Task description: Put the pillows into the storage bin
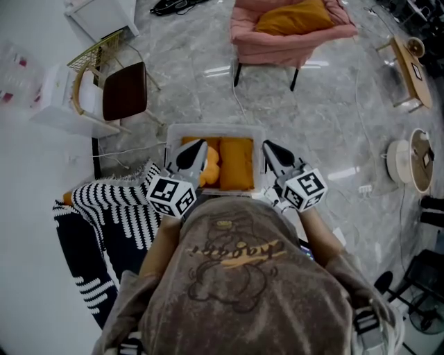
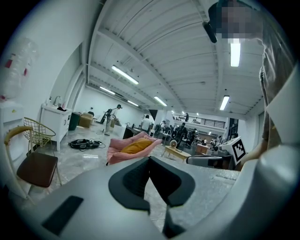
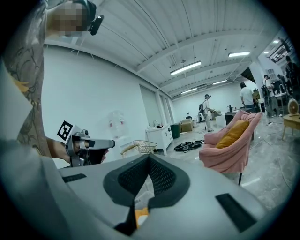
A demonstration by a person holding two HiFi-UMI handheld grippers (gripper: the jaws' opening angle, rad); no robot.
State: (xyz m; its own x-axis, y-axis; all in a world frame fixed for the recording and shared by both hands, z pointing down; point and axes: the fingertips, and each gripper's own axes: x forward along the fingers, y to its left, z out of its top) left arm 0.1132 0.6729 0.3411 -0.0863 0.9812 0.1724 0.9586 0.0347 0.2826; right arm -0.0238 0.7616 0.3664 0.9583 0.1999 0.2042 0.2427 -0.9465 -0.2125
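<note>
1. Grey marbled flooring runs through a bright, open workshop, where a clear storage bin sits on the floor directly in front of the person.
2. Orange pillows lie inside the bin: one flat slab towards its right side, and rounder ones to its left, partly hidden behind a gripper.
3. The left gripper hovers over the bin's near left part, its jaws pressed together with nothing between them.
4. The right gripper hangs just above the bin's near right corner, also closed and empty.
5. Beyond the bin, a pink armchair carries a mustard pillow.
6. A black-and-white striped throw lies to the person's left, near a brown-seated chair.
</note>
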